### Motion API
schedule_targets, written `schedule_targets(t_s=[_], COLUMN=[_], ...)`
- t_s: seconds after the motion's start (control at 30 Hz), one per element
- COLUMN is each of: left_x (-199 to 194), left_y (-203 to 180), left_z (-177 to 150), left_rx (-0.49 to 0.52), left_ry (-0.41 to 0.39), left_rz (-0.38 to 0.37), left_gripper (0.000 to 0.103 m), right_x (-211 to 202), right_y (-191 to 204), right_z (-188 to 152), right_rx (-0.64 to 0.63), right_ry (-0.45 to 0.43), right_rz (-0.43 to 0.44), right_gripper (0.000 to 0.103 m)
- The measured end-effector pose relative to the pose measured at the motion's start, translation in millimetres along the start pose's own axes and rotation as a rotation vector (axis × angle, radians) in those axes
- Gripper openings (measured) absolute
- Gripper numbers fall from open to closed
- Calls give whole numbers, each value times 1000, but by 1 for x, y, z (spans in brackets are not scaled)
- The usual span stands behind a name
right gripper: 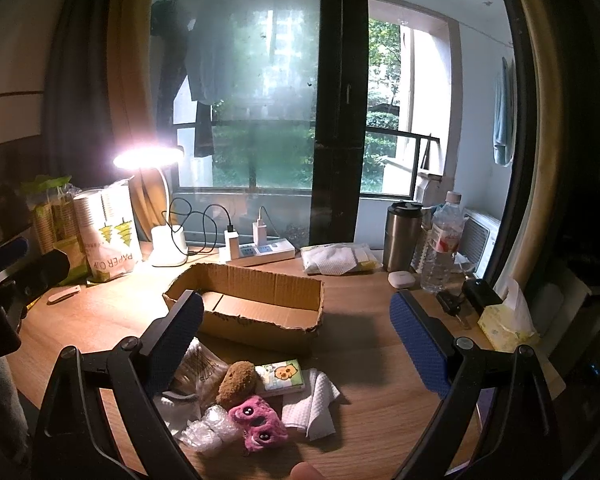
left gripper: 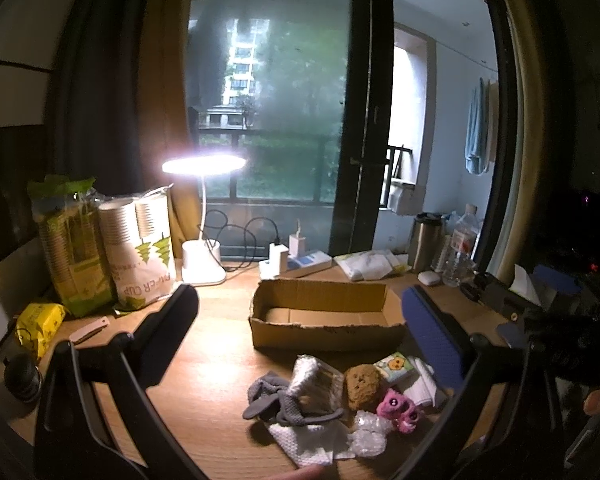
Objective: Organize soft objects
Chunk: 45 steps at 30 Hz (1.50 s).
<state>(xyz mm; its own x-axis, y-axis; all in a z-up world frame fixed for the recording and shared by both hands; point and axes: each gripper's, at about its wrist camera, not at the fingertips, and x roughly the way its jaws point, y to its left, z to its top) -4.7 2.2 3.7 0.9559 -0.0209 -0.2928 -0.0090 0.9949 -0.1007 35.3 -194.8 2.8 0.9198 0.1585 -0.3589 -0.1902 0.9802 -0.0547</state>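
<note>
A pile of soft things lies on the wooden desk in front of an open cardboard box. In it are a grey cloth, a brown sponge, a pink plush toy, a tissue packet, bubble wrap and white paper towel. My left gripper hangs open above the desk, holding nothing. My right gripper is open too, above the pile, also with nothing between its fingers.
A lit desk lamp, paper cup bags, a power strip, a steel tumbler, a water bottle and a tissue box ring the desk. A window stands behind. A yellow packet lies at the left.
</note>
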Motion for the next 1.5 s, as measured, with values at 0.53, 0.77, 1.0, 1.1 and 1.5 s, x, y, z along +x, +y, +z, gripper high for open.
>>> schedule_targets(t_s=[0.53,0.77,1.0,1.1,1.5], left_x=[2,2,1,1,1], left_y=[3,3,2,3,1], left_z=[-1,-2,-2,-2,-3], left_rx=[4,6,7,7,11], left_ry=[0,3,3,5,5], left_rz=[12,12,12,13,12], left_gripper=[102,102,102,102,102], right_x=[0,0,0,0,1], right_y=[0,0,0,-1,-1], right_z=[0,0,0,0,-1], right_rx=[1,1,1,1,3], right_ry=[-4,-3,-4,-4,-2], right_rz=[-3,-2,-2,-2,-2], right_gripper=[96,96,96,96,96])
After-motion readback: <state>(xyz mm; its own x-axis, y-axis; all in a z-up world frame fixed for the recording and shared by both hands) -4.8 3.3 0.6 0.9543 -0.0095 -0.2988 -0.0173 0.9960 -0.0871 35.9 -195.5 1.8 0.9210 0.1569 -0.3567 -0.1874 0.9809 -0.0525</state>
